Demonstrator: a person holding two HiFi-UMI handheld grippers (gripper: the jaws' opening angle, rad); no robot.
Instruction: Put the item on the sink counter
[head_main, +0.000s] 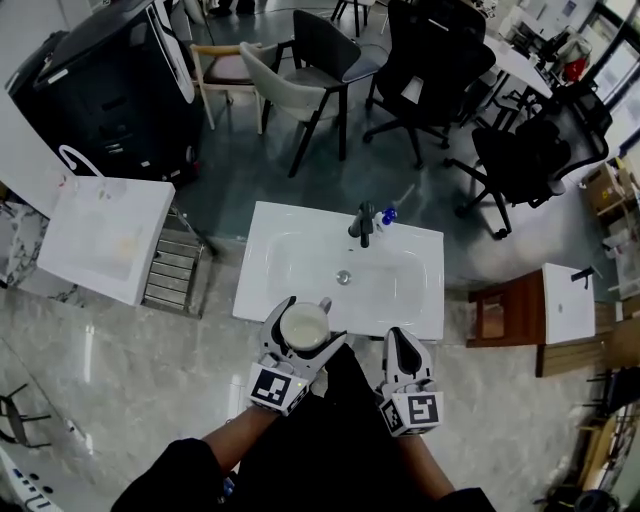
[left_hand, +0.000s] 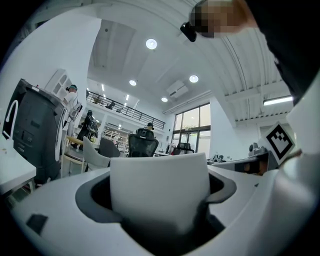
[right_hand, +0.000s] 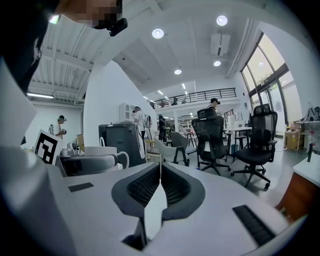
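A white mug (head_main: 304, 326) sits upright between the jaws of my left gripper (head_main: 303, 333), held over the near rim of the white sink counter (head_main: 268, 230). In the left gripper view the mug (left_hand: 160, 192) fills the gap between the jaws. My right gripper (head_main: 404, 350) is beside it to the right, by the counter's near edge, shut with nothing in it. In the right gripper view its pads (right_hand: 172, 187) meet, and the mug (right_hand: 104, 151) shows at the left with its handle toward the right. A dark faucet (head_main: 364, 223) stands at the basin's far side.
A second white basin unit (head_main: 105, 240) with a wire rack stands to the left. A wooden-sided cabinet (head_main: 565, 303) stands at the right. Several chairs (head_main: 310, 75) and a large dark machine (head_main: 110, 85) are beyond the sink. The floor is glossy marble.
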